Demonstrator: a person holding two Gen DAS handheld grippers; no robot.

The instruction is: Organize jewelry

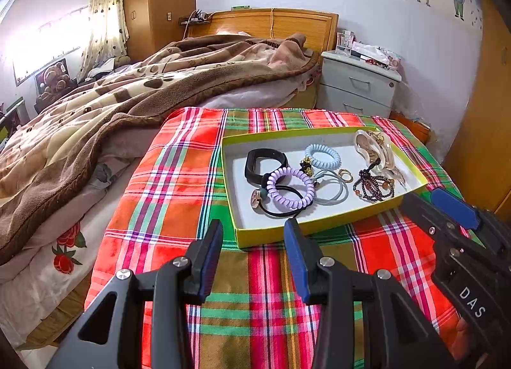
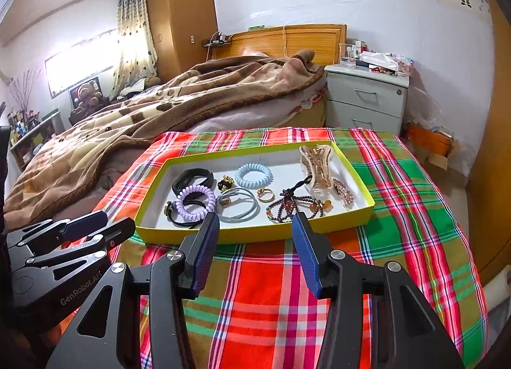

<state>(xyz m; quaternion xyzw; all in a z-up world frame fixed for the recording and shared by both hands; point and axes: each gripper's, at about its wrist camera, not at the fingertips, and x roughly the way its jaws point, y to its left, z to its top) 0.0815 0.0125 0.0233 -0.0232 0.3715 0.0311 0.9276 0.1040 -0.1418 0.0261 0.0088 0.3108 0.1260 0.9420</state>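
A shallow yellow-rimmed box (image 1: 268, 236) (image 2: 255, 234) lies on the plaid cloth. Inside it are a purple coil hair tie (image 1: 290, 188) (image 2: 195, 199), a blue coil tie (image 1: 322, 156) (image 2: 254, 175), a black band (image 1: 265, 163) (image 2: 192, 179), grey elastic loops (image 2: 238, 206), a gold ring (image 2: 265, 195), a dark bead bracelet (image 1: 373, 185) (image 2: 295, 203) and a clear hair claw (image 1: 375, 148) (image 2: 319, 166). My left gripper (image 1: 254, 225) stands open just short of the box's near wall, empty. My right gripper (image 2: 255, 220) is also open and empty at the near wall.
The red, green and orange plaid cloth (image 1: 179, 177) (image 2: 415, 209) covers the surface. A bed with a brown blanket (image 1: 111, 107) lies to the left and behind. A grey nightstand (image 1: 361, 88) (image 2: 367, 97) stands at the back right, a wooden door at far right.
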